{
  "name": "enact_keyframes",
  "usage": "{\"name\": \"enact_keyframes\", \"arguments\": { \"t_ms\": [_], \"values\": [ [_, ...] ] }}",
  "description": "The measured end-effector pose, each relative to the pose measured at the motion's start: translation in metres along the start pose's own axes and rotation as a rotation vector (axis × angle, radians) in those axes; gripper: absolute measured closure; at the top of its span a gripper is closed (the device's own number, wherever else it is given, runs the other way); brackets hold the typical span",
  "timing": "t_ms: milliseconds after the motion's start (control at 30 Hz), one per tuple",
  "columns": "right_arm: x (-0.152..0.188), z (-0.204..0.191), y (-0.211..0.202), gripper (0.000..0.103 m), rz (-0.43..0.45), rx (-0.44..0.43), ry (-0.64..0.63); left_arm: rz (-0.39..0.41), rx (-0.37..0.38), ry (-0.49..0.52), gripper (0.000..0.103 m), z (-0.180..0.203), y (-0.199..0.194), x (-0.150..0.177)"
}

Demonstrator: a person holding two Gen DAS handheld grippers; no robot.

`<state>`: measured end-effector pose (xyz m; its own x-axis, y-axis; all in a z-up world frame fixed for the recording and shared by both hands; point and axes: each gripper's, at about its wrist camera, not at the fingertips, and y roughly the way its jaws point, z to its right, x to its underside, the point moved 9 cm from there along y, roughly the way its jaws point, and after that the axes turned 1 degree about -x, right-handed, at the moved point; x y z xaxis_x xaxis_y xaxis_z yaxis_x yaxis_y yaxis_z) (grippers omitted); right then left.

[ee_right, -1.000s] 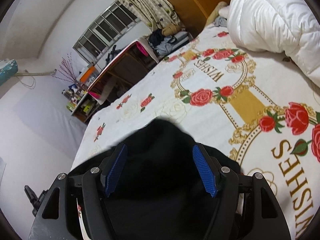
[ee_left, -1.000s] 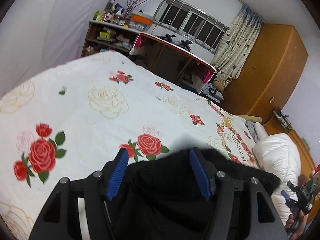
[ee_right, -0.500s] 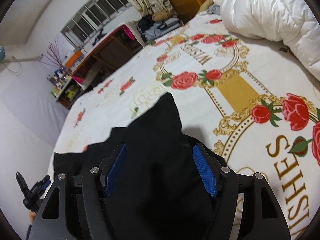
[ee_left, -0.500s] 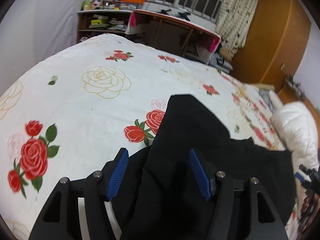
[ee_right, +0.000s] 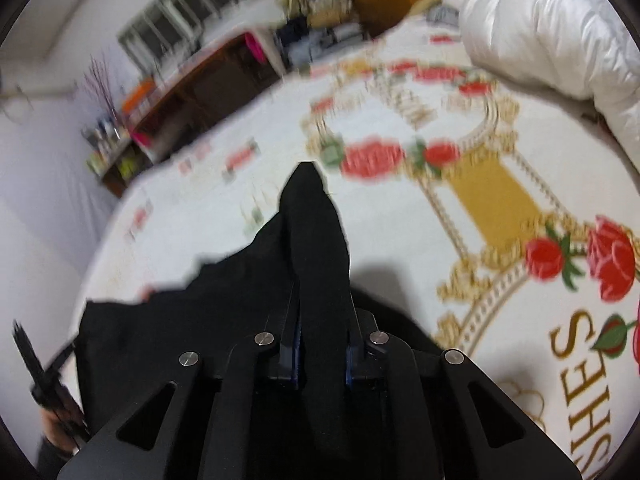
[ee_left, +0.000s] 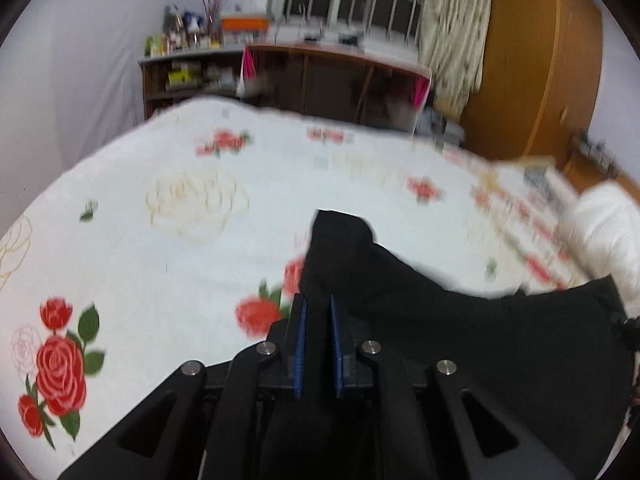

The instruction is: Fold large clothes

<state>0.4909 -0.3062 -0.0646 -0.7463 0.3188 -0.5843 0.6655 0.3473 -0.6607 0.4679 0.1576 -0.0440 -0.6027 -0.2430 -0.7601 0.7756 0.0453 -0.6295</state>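
A large black garment lies on the rose-print bedsheet and hangs between both grippers. My left gripper is shut on one corner of it; a black point of cloth sticks out past the blue pads. My right gripper is shut on another corner of the black garment, which rises in a peak beyond the fingers. The left gripper shows at the lower left of the right wrist view.
A white duvet is bunched at the right side of the bed. A desk and cluttered shelves stand beyond the bed's far edge, a wooden wardrobe to the right.
Both grippers have closed from wide open onto the black garment. The cloth now stands in peaks ahead of each gripper and both views are blurred by motion.
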Motion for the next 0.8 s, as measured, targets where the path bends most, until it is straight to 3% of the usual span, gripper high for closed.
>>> {"name": "enact_keyframes", "arguments": {
  "t_ms": [200, 333, 467, 500, 533, 633, 800],
  "values": [
    [-0.003, 0.014, 0.049, 0.089, -0.056, 0.112, -0.007, -0.09, -0.053, -0.057, 0.091, -0.013, 0.055, 0.012],
    [0.001, 0.024, 0.07, 0.089, -0.069, 0.129, 0.001, -0.092, -0.06, -0.083, 0.091, -0.016, 0.077, 0.018],
    [0.005, 0.03, 0.083, 0.088, -0.084, 0.153, -0.018, -0.089, -0.089, -0.068, 0.092, -0.016, 0.089, 0.022],
    [0.006, 0.03, 0.085, 0.088, -0.087, 0.16, -0.023, -0.093, -0.111, -0.077, 0.102, -0.02, 0.092, 0.025],
    [0.008, 0.031, 0.089, 0.088, -0.091, 0.171, -0.028, -0.106, -0.129, -0.097, 0.103, -0.025, 0.096, 0.028],
    [0.012, 0.032, 0.096, 0.087, -0.107, 0.201, -0.049, -0.145, -0.137, -0.165, 0.103, -0.038, 0.104, 0.039],
    [0.011, 0.03, 0.091, 0.081, -0.126, 0.239, -0.081, -0.13, -0.149, -0.108, 0.103, -0.03, 0.088, 0.029]
  ]
}}
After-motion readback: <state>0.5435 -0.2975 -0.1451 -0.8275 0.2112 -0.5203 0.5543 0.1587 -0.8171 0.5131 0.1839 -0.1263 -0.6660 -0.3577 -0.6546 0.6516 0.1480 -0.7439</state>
